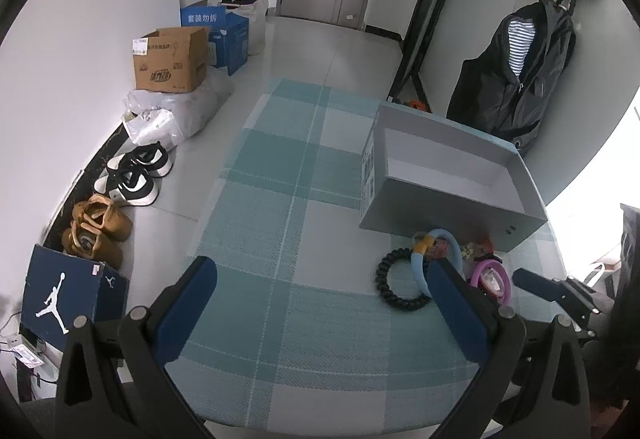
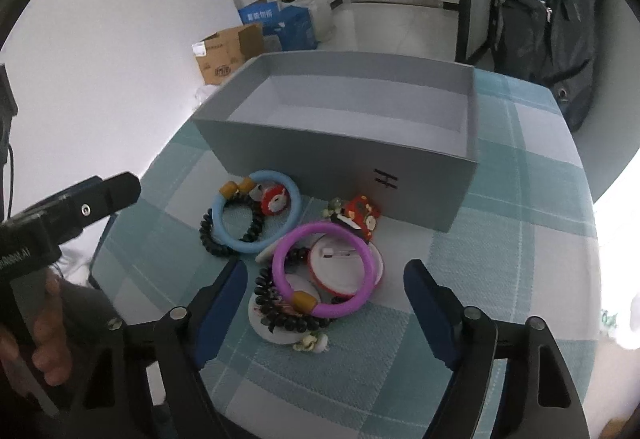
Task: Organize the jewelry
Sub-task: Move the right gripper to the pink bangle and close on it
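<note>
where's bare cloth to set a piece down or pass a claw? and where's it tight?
Free: the checked tablecloth left of the grey box, and the strip right of the purple bangle toward the table edge. The box's inside shows bare too. Crowded: in front of the box, where the blue bangle, black bead bracelets and badges overlap.

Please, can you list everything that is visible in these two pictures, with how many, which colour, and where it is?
grey box: 1, grey, open, nothing seen inside, on the checked cloth.
blue bangle: 1, light blue, in front of the box, overlapping a black bead bracelet.
purple bangle: 1, purple, lying over round badges, nearest the right hand-held gripper.
red ornaments: 2, red, by the box front.
cardboard boxes: several, brown and blue, on the floor by the wall.
shoes: 2 pairs, black-white and tan, by the wall.
black jacket: 1, hanging on the wall.
left hand-held gripper: open, above the cloth.
right hand-held gripper: open, before the purple bangle.
</note>
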{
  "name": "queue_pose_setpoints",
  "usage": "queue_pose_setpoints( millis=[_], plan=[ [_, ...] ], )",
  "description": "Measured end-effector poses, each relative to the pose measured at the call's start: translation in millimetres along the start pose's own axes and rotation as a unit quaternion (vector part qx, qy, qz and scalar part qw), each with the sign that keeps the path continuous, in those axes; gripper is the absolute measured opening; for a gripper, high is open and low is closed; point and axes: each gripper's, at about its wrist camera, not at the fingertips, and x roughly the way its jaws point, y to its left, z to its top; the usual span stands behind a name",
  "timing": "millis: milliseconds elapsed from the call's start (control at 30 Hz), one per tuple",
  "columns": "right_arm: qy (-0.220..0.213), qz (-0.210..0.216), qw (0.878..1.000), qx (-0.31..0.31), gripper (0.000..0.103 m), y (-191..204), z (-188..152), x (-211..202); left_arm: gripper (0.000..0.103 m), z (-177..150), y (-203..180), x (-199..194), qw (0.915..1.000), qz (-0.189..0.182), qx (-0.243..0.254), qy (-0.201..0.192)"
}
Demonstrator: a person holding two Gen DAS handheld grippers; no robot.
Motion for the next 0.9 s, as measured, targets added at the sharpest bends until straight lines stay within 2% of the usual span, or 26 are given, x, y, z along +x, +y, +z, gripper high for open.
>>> queue_pose_setpoints(
  millis=[233,533,733,900],
  plan=[
    [0.008,-0.004,1.0,-0.002,0.054,1,1,8,0.102,2,1,1,1.0,-0.001,-0.004,0.0],
    [0.0,-0.013,1.0,-0.021,0.051,8,-2,7,0.102,4,1,2,1.0,0.002,-0.006,-0.002],
    [-0.008,0.003,1.0,-0.016,0.051,5,-3,-1,0.102,3,-1,4,1.0,0.004,-0.003,0.0],
    [-0.024,0.035,0.999,0.0,0.051,1,-4,-13,0.102,3,-2,7,1.0,0.003,-0.001,0.005]
  ],
)
